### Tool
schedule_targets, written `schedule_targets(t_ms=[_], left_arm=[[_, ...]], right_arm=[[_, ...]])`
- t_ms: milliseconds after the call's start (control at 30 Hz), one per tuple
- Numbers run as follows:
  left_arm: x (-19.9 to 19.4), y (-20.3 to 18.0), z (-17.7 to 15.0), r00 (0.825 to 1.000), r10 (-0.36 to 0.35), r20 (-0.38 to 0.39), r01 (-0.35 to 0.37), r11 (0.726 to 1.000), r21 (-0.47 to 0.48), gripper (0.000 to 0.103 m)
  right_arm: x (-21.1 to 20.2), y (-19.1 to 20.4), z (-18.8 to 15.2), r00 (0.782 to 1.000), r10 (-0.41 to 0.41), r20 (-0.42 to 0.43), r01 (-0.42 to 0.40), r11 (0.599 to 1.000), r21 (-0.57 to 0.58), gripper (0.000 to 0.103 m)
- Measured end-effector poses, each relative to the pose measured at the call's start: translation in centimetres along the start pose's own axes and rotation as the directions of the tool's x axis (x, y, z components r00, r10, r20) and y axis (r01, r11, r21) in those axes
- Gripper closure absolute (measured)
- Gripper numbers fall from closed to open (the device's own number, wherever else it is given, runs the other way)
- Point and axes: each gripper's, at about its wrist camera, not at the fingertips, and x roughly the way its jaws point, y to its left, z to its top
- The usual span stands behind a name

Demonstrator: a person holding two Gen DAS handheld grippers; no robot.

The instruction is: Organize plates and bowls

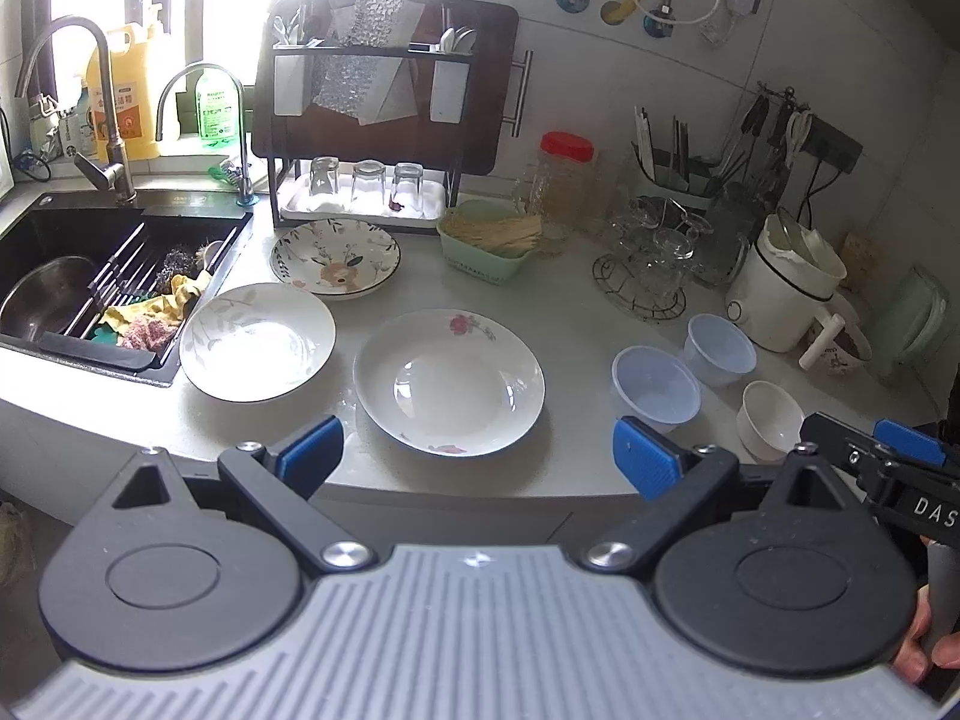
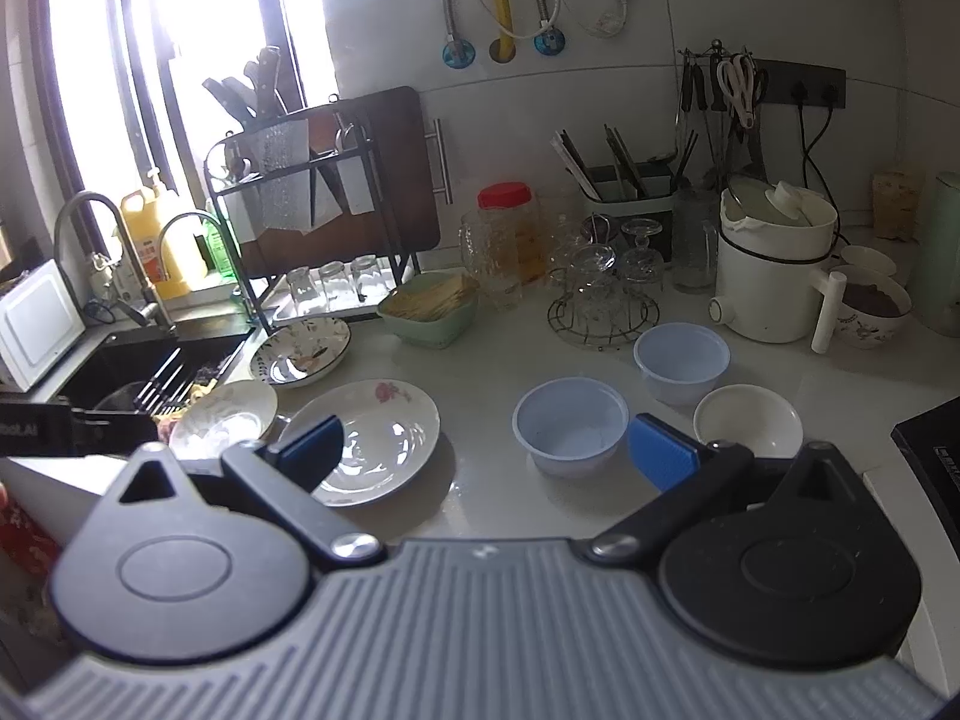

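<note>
My view: sink (image 1: 72, 276) at left, red-lidded jar (image 1: 564, 180), green basket (image 1: 486, 246), white kettle (image 1: 786, 294) at right.

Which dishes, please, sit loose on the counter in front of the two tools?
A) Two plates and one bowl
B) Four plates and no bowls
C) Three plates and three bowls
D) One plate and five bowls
C: three plates lie near the sink, and two translucent plastic bowls plus a white ceramic bowl stand to their right.

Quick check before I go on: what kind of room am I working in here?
Most likely a home kitchen: a black sink with faucet, a dish rack holding upturned glasses, and plates and bowls spread over the white counter.
</note>
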Motion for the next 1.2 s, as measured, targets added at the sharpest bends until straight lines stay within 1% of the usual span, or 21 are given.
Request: schedule_targets(t_ms=[167, 233, 400, 533, 633, 733, 833, 933, 1000, 1100, 1200], left_arm=[[0.2, 0.4, 0.2, 1.0, -0.005, -0.016, 0.004, 1.0, -0.015, 0.005], [0.2, 0.7, 0.1, 1.0, 0.01, -0.021, -0.011, 1.0, -0.015, 0.005], [0.6, 1.4, 0.1, 0.998, 0.003, -0.064, -0.006, 0.999, -0.042, 0.005], [0.5, 1.5, 0.1, 0.997, 0.026, -0.077, -0.028, 0.999, -0.032, 0.005], [0.4, 1.9, 0.1, 0.995, 0.026, -0.094, -0.031, 0.998, -0.052, 0.005], [0.5, 2.1, 0.0, 0.994, 0.028, -0.104, -0.033, 0.998, -0.047, 0.005], [1.3, 2.6, 0.2, 0.993, 0.022, -0.118, -0.029, 0.998, -0.056, 0.005], [2.5, 3.3, 0.7, 0.991, 0.008, -0.134, -0.018, 0.997, -0.07, 0.005], [3.4, 3.7, 1.1, 0.991, 0.004, -0.135, -0.013, 0.998, -0.067, 0.005], [4.1, 4.5, 1.8, 0.994, 0.041, -0.1, -0.047, 0.997, -0.057, 0.005], [4.4, 5.8, 2.6, 0.995, 0.045, -0.085, -0.049, 0.998, -0.043, 0.005]], right_arm=[[0.1, -0.3, 0.0, 1.0, -0.005, 0.014, 0.005, 1.0, 0.012, 0.0], [0.1, -0.4, 0.0, 1.0, 0.004, 0.015, -0.005, 1.0, 0.017, 0.0], [0.0, -0.5, -0.3, 1.0, 0.002, 0.02, -0.003, 0.999, 0.036, 0.0], [0.1, -0.3, -0.7, 1.0, -0.007, 0.018, 0.007, 1.0, 0.025, 0.0], [0.1, -0.4, -0.9, 1.0, 0.011, 0.0, -0.011, 0.999, 0.04, 0.0], [0.3, -0.2, -1.1, 0.999, 0.032, -0.01, -0.031, 0.999, 0.039, 0.0], [0.8, 0.2, -1.2, 0.999, 0.034, -0.018, -0.034, 0.999, 0.038, 0.0], [1.1, 0.6, -1.4, 0.998, 0.053, -0.019, -0.053, 0.998, 0.035, 0.0], [1.3, 1.0, -1.6, 0.998, 0.062, -0.021, -0.061, 0.998, 0.031, 0.0], [2.0, 1.6, -1.7, 0.997, 0.08, -0.018, -0.08, 0.996, 0.027, 0.0], [3.5, 2.0, -1.9, 0.996, 0.081, -0.026, -0.079, 0.995, 0.066, 0.0]])
